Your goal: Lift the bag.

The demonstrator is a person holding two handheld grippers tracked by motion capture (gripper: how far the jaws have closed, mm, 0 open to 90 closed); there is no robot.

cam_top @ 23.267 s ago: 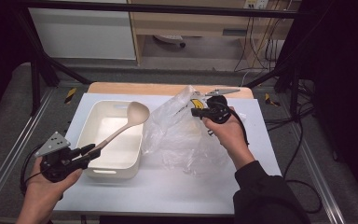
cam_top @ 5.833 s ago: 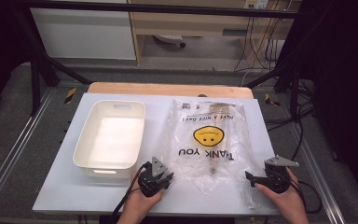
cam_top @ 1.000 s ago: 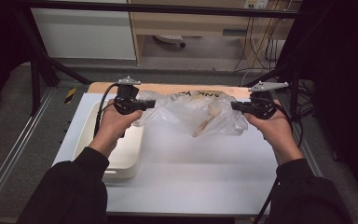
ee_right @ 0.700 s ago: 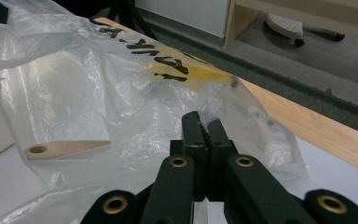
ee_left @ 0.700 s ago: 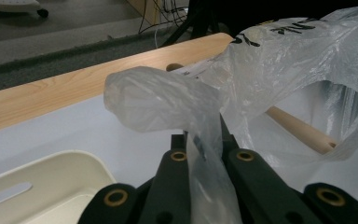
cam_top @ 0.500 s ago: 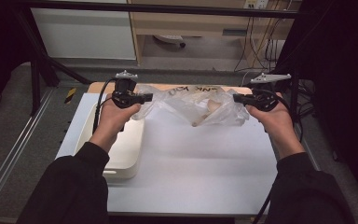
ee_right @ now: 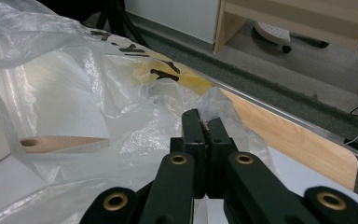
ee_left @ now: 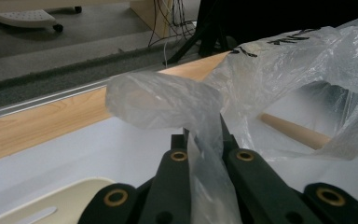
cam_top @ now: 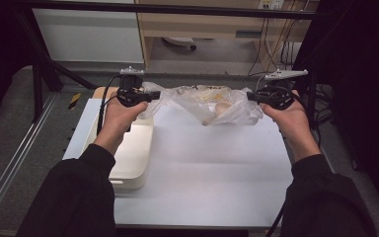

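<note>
Plastic bag (cam_top: 205, 101) with wooden ladle (cam_top: 216, 112) inside hangs above the table's (cam_top: 212, 168) far edge; I have both grippers, left (cam_top: 150, 96) and right (cam_top: 250, 96), clamped on its ends. White tub (cam_top: 131, 158) sits beneath my left forearm.

A lab-like recording room — grey carpet floor (cam_top: 54, 91), dangling cables (cam_top: 276, 44), a metal frame rail (cam_top: 10, 163) beside the white worktable (cam_top: 217, 168).

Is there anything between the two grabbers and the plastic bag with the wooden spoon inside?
No, nothing visible stands between them. The left gripper has its fingers shut right on one handle of the plastic bag, and the right gripper pinches the other side. The wooden spoon lies inside the bag, above the white mat.
</note>
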